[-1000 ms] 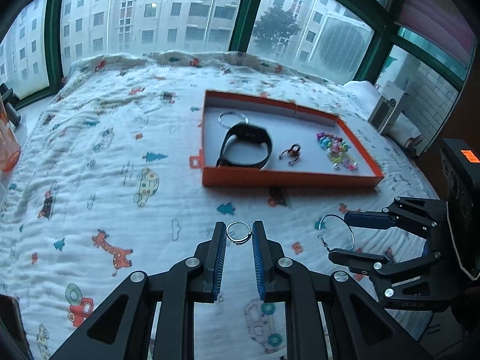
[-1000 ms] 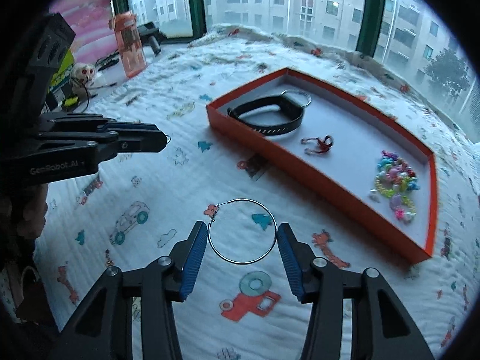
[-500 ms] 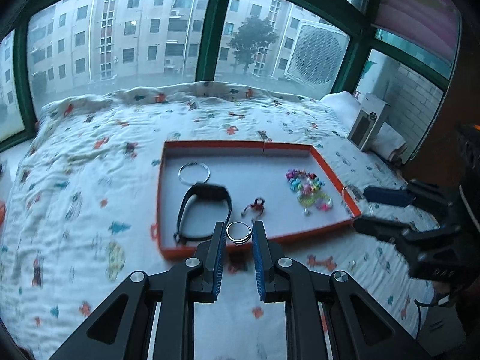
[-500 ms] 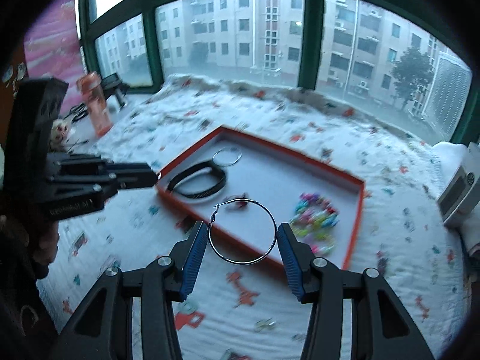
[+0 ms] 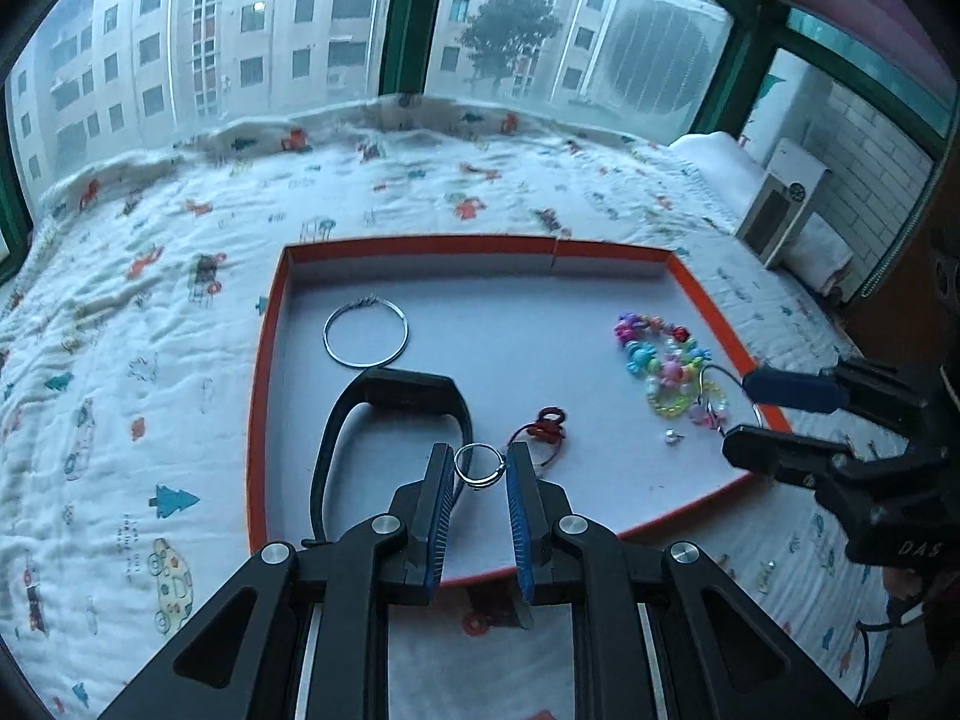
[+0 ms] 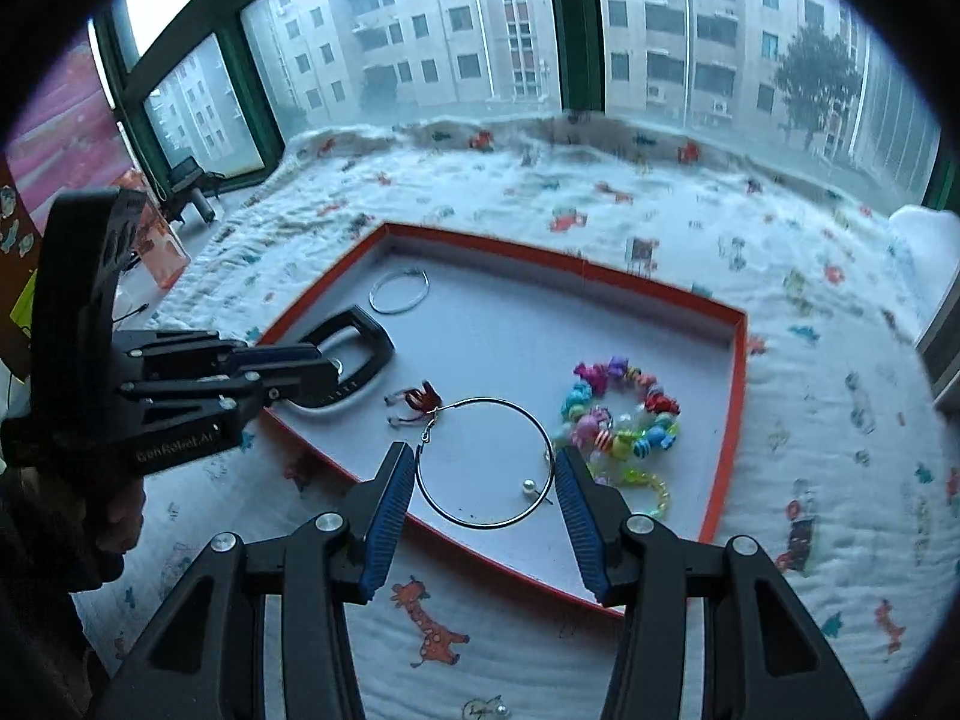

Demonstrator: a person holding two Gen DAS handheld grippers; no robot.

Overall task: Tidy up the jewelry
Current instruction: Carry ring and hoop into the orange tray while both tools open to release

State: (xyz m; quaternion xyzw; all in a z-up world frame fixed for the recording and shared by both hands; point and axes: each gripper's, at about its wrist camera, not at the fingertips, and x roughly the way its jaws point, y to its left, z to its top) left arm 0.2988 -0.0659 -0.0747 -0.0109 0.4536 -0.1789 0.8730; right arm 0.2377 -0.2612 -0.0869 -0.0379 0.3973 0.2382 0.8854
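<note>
Holding a small silver ring between its blue-padded fingers, the left gripper hangs over the near edge of the orange tray, which lies on a bed covered by a cartoon-print quilt. The ring is pinched at its two sides, just above the tray floor and close to a black watch band and a small red charm. The right gripper has its fingers set wide and pressed against the opposite sides of a large thin hoop earring, which it carries above the near right part of the tray. Under the hoop a small pearl-like bead shows on the grey tray floor, though whether it is loose or fixed to the hoop is unclear. Beside it lies a heap of colourful bead bracelets. A second thin hoop lies flat in the far left corner of the tray. Tall windows with dark green frames stand beyond the bed.
</note>
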